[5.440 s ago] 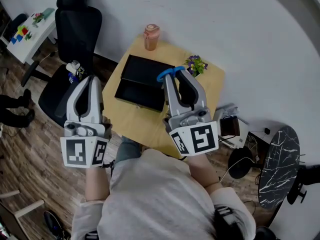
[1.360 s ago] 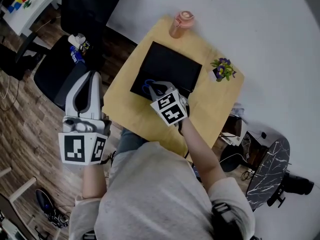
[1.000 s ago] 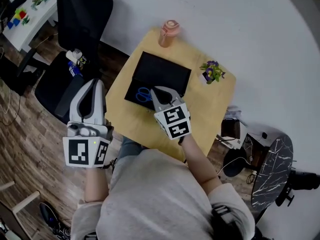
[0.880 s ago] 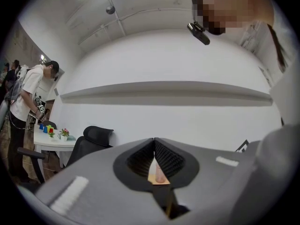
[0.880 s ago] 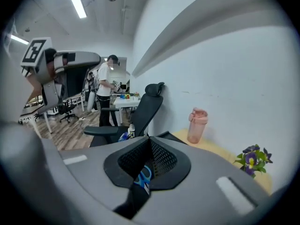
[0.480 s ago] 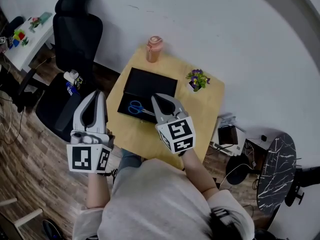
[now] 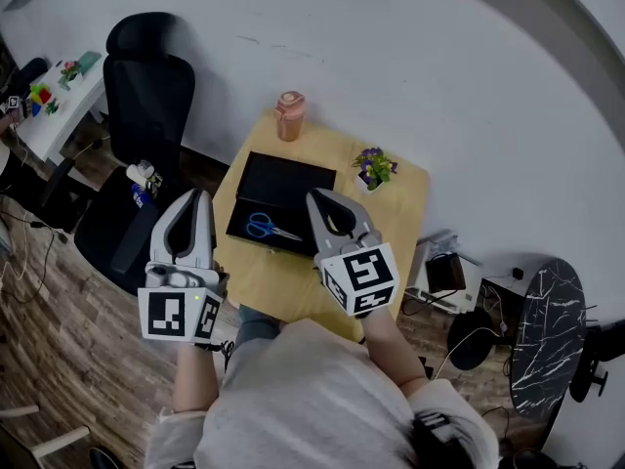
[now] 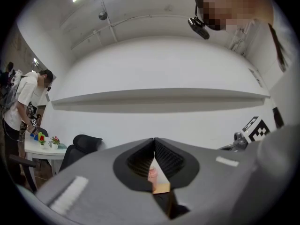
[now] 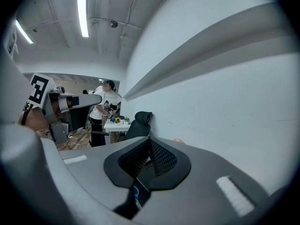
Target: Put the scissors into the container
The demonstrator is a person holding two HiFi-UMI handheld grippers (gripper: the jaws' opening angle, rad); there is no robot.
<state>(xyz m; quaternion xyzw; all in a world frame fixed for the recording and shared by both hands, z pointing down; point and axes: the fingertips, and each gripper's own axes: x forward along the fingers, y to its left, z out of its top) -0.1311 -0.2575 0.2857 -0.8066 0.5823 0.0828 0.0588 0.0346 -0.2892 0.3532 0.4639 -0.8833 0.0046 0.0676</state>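
The blue-handled scissors [image 7: 266,227] lie flat in the black container [image 7: 293,180] on the wooden table [image 7: 395,215], in the head view. My right gripper [image 7: 321,196] is held above the container's near right corner, apart from the scissors, jaws shut and empty. My left gripper [image 7: 195,195] hovers off the table's left edge, also shut and empty. In the right gripper view the jaws [image 9: 150,142] meet at their tips, and a bit of the scissors [image 9: 137,194] shows below them. In the left gripper view the jaws [image 8: 153,142] are closed together.
A pink bottle [image 7: 289,115] stands at the table's far edge and a small flower pot [image 7: 372,167] beside the container's right side. A black office chair [image 7: 145,62] is on the left, a white side table [image 7: 54,91] beyond it, a dark round table [image 7: 547,332] at right.
The right gripper carried the scissors to the container, let them go inside it and drew back toward me, shut. The left gripper stayed shut at the left.
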